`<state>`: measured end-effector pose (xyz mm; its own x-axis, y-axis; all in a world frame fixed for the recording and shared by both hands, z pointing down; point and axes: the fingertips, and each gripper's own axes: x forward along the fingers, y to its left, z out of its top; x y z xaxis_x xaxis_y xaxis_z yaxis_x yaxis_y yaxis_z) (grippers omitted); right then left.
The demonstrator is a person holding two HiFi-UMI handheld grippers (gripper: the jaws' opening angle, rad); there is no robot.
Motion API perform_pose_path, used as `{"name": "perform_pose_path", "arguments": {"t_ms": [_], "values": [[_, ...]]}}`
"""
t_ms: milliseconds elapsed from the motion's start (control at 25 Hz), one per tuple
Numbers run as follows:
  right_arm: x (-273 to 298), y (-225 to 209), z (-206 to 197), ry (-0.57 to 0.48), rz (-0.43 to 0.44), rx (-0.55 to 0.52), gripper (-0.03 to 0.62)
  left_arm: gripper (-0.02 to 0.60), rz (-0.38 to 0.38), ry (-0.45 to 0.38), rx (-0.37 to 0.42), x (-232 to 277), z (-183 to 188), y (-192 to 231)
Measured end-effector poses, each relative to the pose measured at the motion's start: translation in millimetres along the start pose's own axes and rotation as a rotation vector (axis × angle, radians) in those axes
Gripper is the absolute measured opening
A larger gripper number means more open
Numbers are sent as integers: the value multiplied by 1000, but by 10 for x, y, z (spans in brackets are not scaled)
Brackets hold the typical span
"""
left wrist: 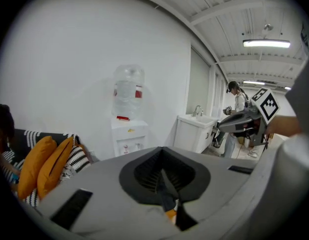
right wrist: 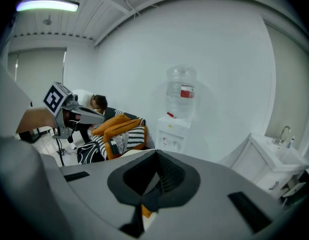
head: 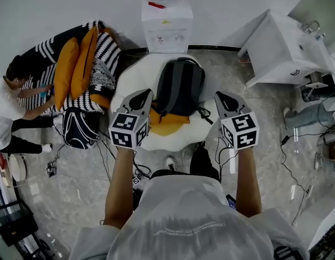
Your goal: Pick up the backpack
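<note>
A grey and black backpack [head: 179, 87] lies on a white egg-shaped floor cushion [head: 136, 75], with its lower end on the orange yolk patch [head: 166, 125]. My left gripper [head: 141, 96] hovers just left of the backpack, jaws shut and empty. To the backpack's right, and also apart from it, my right gripper [head: 222, 98] is shut with nothing in it. In the left gripper view the shut jaws [left wrist: 165, 178] hide the backpack, and the right gripper [left wrist: 243, 120] shows at the right. The right gripper view has its shut jaws [right wrist: 155, 176] at the centre and the left gripper [right wrist: 74, 114] at the left.
A water dispenser [head: 167, 25] stands against the wall behind the cushion. A white sink cabinet [head: 280, 49] is at the right. A striped seat with orange pillows [head: 79, 63] and a dark patterned bag [head: 80, 128] are at the left, beside a crouching person [head: 9, 112]. Cables [head: 297, 172] cross the floor.
</note>
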<state>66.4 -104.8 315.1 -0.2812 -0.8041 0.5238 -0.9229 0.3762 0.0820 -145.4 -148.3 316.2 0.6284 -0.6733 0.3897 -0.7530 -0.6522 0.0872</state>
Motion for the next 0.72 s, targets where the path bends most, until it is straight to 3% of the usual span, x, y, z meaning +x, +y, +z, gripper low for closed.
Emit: {"name": "perform_pose_path", "arguments": {"t_ms": [720], "values": [[972,-686,-516,145,137,24,2,18,50,129,-90,1029,-382,120]]}}
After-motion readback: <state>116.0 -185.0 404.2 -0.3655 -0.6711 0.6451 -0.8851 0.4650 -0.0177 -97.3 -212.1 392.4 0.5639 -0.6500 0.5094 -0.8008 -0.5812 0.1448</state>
